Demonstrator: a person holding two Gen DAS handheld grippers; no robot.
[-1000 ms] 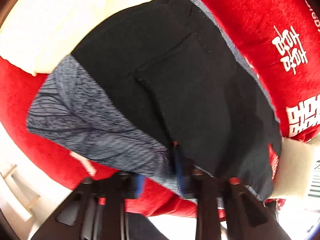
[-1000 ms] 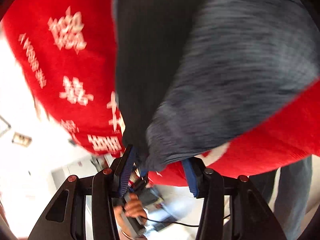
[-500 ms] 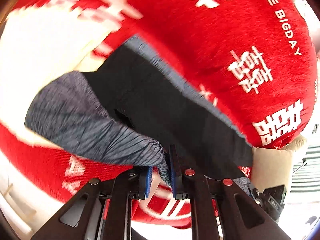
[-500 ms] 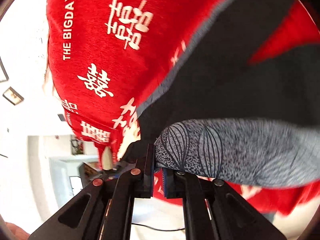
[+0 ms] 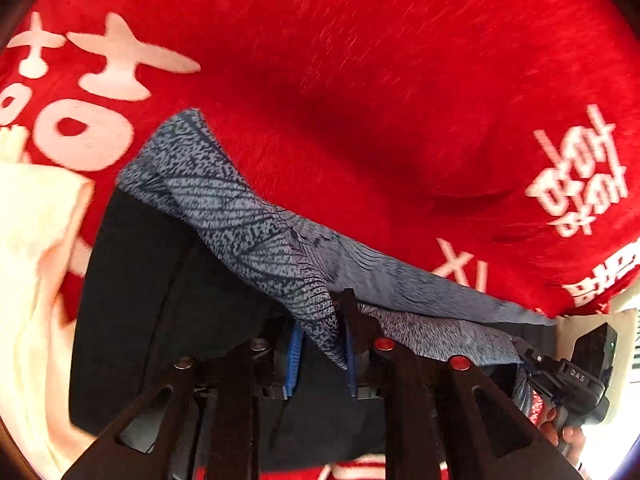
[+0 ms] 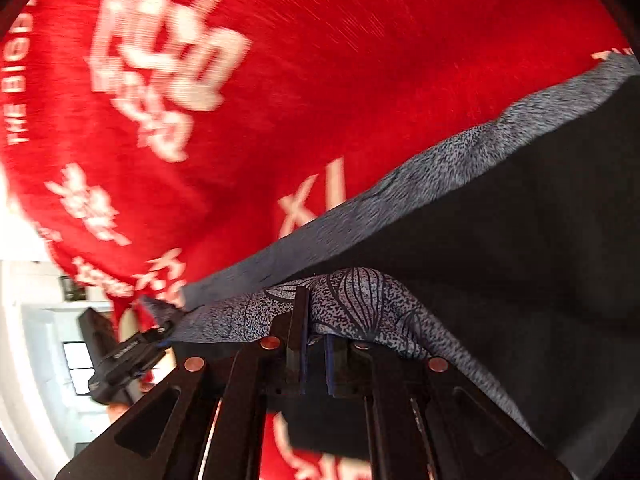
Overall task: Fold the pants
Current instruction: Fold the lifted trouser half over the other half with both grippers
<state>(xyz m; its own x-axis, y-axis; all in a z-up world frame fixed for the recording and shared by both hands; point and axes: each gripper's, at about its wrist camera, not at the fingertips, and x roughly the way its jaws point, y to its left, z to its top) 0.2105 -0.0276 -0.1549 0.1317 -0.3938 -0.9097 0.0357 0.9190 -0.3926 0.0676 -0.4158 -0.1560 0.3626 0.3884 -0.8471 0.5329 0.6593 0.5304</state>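
The pants (image 5: 168, 292) are black with a grey-blue leaf-print band (image 5: 240, 216). They lie on a red blanket (image 5: 360, 100) with white characters. My left gripper (image 5: 320, 344) is shut on a corner of the printed band. My right gripper (image 6: 314, 320) is shut on the other corner of the same band (image 6: 360, 292). The band stretches between the two grippers, lifted over the black fabric (image 6: 520, 240). The right gripper also shows in the left wrist view (image 5: 568, 376), and the left gripper shows in the right wrist view (image 6: 128, 356).
A cream cloth (image 5: 36, 280) lies at the left edge of the blanket. The blanket's edge (image 6: 100, 280) drops off toward a bright white room at the lower left of the right wrist view.
Both grippers have closed on the printed band and carried it forward over the black fabric, low over the red blanket. The band now hangs taut between them.
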